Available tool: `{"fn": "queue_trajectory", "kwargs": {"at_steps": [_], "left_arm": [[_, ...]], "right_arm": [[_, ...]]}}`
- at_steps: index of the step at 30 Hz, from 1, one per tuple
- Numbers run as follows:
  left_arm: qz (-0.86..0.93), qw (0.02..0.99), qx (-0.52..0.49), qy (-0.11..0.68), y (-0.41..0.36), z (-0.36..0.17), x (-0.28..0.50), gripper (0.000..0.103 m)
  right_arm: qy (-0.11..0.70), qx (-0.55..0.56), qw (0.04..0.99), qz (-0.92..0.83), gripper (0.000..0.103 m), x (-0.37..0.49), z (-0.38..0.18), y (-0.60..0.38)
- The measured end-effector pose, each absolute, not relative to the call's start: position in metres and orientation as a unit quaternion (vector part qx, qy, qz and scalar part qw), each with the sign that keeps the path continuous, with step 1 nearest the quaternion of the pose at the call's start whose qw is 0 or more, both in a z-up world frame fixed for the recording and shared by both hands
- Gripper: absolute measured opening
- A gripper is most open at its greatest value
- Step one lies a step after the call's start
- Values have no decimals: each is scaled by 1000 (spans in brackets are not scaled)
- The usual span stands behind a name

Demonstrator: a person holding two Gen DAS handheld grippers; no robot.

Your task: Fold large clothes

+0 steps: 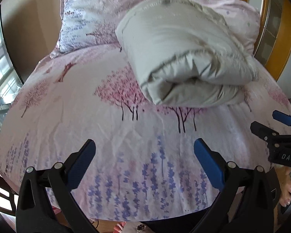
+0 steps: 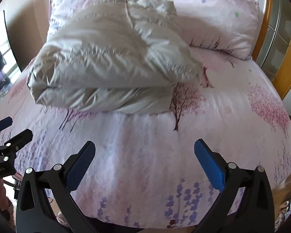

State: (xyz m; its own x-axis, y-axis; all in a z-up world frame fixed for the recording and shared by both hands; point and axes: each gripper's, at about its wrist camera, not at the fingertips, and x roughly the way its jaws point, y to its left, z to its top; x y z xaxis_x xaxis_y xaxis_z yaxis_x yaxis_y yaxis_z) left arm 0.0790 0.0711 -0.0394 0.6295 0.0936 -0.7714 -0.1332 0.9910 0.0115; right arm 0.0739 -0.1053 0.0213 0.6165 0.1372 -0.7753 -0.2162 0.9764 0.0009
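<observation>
I see the bed (image 1: 71, 116) filling both views, covered in a pink sheet (image 2: 145, 155) printed with pink trees and purple flowers. Two pillows (image 2: 213, 19) in the same print lie at its far end, against a tan wall, with a wooden frame (image 2: 267, 29) off to the right.

The jacket (image 2: 110, 62), a pale grey puffy one, lies folded into a thick bundle on the sheet, toward the pillows, its far edge reaching the nearer pillow. In the left wrist view it sits right of centre; in the right wrist view it sits left of centre. Its rolled, open end faces me, and a drawstring (image 2: 129, 15) trails across the top.

My left gripper (image 1: 144, 153) hangs above the near part of the bed, jaws wide apart and empty, well short of the jacket. My right gripper (image 2: 144, 153) is the same: jaws spread, nothing between them, over bare sheet. Each one shows at the edge of the other's view, side by side and apart.

At the lower right of the left wrist view I can see a bare foot (image 1: 286, 190) beside the bed.
</observation>
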Motion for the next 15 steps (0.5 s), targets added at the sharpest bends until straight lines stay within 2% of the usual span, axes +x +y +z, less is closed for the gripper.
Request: {"fn": "queue_trajectory", "kwargs": {"at_steps": [15], "left_arm": [[61,883,-37,463,69,-57,83,101]], "right_arm": [[458,-52,884,82,102,72,7,-102]]}}
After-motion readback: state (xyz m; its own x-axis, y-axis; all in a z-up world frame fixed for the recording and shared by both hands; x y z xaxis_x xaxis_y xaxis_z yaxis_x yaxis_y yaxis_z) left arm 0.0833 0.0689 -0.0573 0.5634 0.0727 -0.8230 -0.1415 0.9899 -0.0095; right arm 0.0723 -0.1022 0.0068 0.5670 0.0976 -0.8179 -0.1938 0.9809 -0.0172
